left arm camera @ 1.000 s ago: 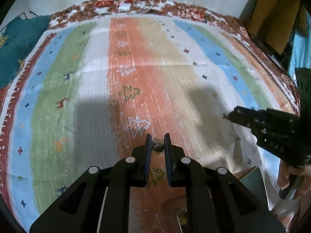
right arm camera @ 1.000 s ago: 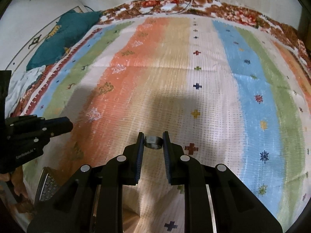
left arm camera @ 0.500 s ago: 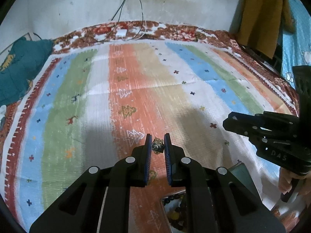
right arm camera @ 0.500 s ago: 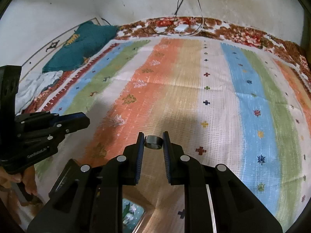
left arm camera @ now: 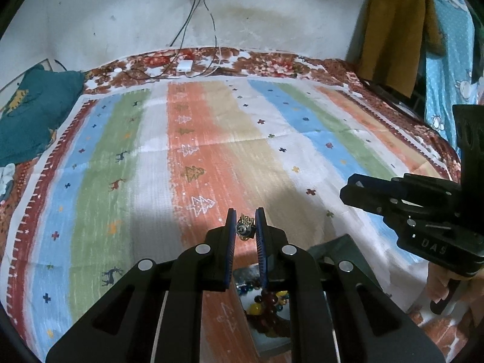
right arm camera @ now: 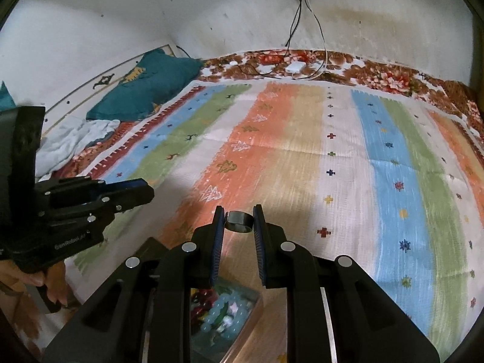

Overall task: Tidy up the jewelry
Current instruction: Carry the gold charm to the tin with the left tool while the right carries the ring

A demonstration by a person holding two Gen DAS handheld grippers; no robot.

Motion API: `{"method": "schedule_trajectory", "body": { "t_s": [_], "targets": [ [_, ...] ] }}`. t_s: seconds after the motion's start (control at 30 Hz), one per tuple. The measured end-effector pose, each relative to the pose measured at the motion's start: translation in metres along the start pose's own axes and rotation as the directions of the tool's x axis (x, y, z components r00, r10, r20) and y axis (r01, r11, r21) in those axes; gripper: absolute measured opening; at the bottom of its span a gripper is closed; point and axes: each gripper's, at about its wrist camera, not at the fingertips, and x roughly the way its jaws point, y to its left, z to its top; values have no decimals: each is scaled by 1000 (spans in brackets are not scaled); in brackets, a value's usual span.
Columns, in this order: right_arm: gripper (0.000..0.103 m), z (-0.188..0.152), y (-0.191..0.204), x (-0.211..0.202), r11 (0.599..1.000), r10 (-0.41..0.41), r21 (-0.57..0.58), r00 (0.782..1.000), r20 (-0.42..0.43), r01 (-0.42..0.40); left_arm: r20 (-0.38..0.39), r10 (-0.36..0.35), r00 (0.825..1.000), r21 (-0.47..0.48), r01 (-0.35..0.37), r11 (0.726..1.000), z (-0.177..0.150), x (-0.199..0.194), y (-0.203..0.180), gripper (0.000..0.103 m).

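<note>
A: Left wrist view — any writing?

B: "DAS" in pale letters on the right gripper (left arm camera: 351,186), far right. The left gripper (left arm camera: 245,230) is clenched on a small gold earring (left arm camera: 244,229) with a round stone, above a striped woven blanket (left arm camera: 121,157). Below it, near, a box (left arm camera: 266,305) of glossy round beads.

A: And the right wrist view?

B: "GenRobot.AI" on the left gripper's (right arm camera: 145,192) black body. The right gripper (right arm camera: 239,222) grips a plain dark metal ring (right arm camera: 239,221) — a smooth band. Under it lies a tray (right arm camera: 222,305) of pale blue and red pieces.
</note>
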Motion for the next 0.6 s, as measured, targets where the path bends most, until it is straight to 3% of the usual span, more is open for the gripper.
{"method": "schedule_trajectory", "body": {
  "t_s": [0.6],
  "targets": [
    [20, -26, 23, -38, 997, 71, -20, 996, 46, -70, 18, -57, 998, 61, 56, 997, -29, -26, -26, 12]
  ]
}}
